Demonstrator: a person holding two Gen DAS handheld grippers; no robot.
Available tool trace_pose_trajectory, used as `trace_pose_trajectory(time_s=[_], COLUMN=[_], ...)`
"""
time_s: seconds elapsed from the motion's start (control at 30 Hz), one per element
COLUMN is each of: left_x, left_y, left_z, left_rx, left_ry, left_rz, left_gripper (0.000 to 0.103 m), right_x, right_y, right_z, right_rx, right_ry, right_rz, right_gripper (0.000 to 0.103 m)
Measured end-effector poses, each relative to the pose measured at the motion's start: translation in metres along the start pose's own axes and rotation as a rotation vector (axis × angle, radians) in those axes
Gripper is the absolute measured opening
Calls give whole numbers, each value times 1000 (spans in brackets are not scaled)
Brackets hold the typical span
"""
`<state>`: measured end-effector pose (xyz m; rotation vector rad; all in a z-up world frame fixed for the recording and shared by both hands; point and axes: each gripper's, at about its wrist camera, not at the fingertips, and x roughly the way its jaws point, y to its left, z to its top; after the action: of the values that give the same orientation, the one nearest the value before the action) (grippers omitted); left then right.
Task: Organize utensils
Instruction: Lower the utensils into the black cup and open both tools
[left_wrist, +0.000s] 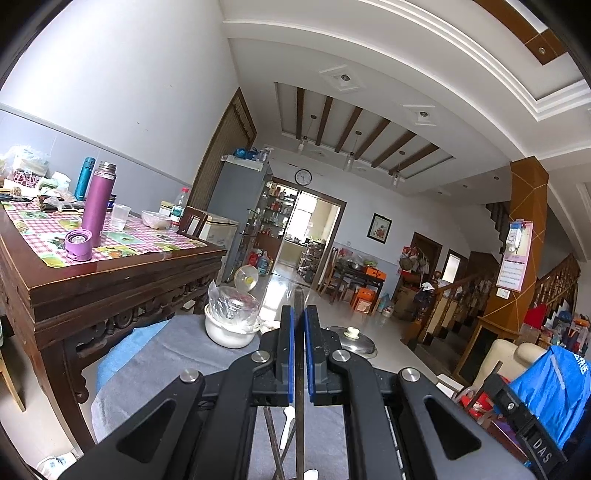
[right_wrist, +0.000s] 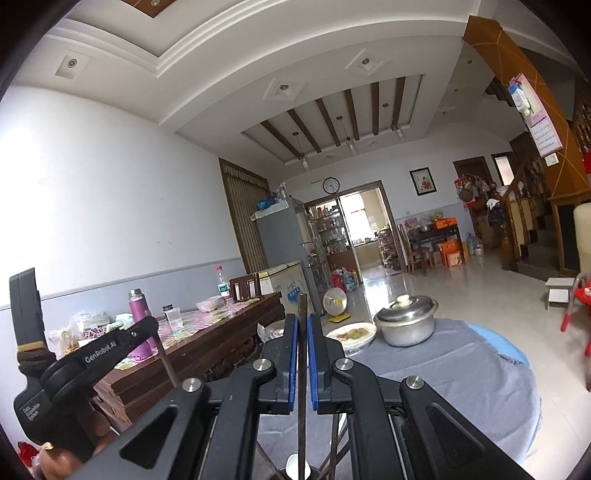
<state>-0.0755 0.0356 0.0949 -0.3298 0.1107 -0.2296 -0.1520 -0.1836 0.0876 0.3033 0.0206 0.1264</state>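
Chopsticks stand upright in both grips: the left gripper (left_wrist: 299, 321) fingers pinch one dark chopstick (left_wrist: 299, 369), and the right gripper (right_wrist: 303, 328) fingers pinch another dark stick (right_wrist: 303, 369). Below them more sticks and a white spoon (left_wrist: 287, 428) stand together. Farther out on the grey-clothed desk (right_wrist: 461, 369) sit a white bowl (left_wrist: 229, 332) and a lidded steel pot (right_wrist: 406, 321).
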Motion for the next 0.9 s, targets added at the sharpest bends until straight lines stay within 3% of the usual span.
trace_pose_trajectory(time_s=[0.6,0.9], left_x=[5,7], left_y=[-9,-11], left_z=[-18,-17], left_rx=[39,25], left_ry=[-2,-11], left_rz=[50,31], left_gripper=[5,5], right_x=[19,21], right_y=[13,11], right_z=[-31,-35], right_rx=[-83,-90], right_ry=[141,156], right_rz=[34,33], right_gripper=[6,6])
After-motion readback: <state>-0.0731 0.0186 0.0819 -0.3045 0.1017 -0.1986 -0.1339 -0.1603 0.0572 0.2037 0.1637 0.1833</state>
